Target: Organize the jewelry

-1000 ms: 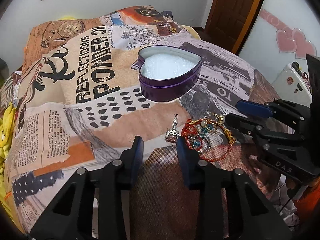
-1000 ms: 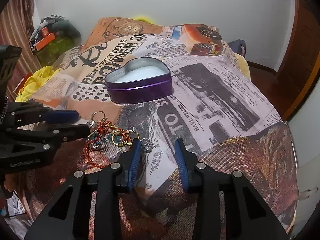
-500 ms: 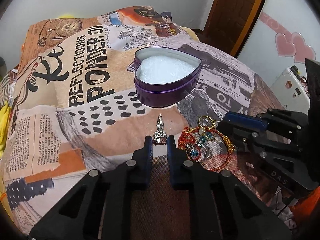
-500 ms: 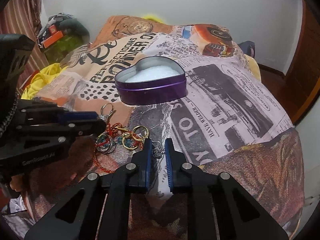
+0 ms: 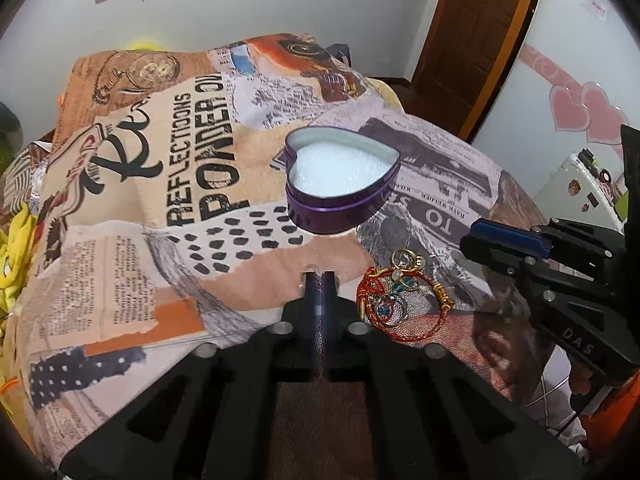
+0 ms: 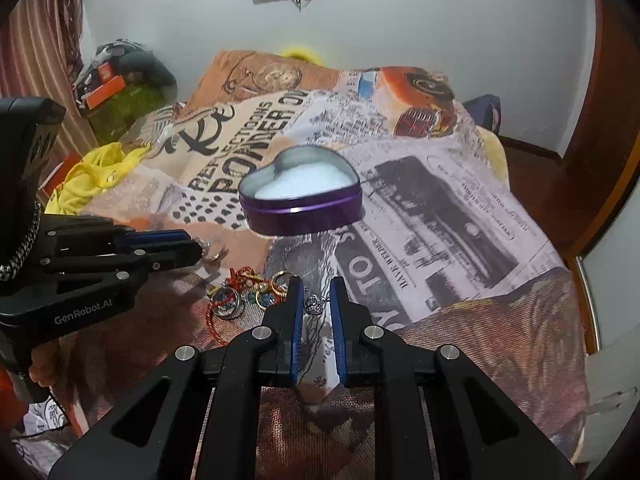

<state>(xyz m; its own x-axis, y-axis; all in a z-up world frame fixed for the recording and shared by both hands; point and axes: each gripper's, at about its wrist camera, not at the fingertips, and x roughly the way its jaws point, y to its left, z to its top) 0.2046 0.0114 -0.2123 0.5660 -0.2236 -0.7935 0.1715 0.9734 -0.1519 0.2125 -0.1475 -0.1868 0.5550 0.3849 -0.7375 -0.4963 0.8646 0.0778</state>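
A purple heart-shaped tin [image 5: 340, 216] [image 6: 304, 218] with white lining stands open on the bed. In front of it lies a tangle of jewelry [image 5: 400, 300] [image 6: 248, 296]: a red beaded bracelet, gold rings and blue-stone pieces. My left gripper [image 5: 319, 278] [image 6: 196, 250] is shut just left of the pile. A silver pendant [image 6: 206, 248] shows at its tips and is mostly hidden in the left wrist view. My right gripper [image 6: 316, 294] [image 5: 466, 240] is shut on a small silver heart charm [image 6: 313, 305], just right of the pile.
A printed newspaper-collage bedspread [image 5: 200, 200] covers the bed. Yellow cloth [image 6: 92, 176] and a bag lie at the bed's far left. A wooden door [image 5: 472, 40] and a white cabinet [image 5: 580, 188] stand to the right.
Both grippers went from open to shut. The left one slid forward over the silver pendant and shut on it. The right one shut on the heart charm.
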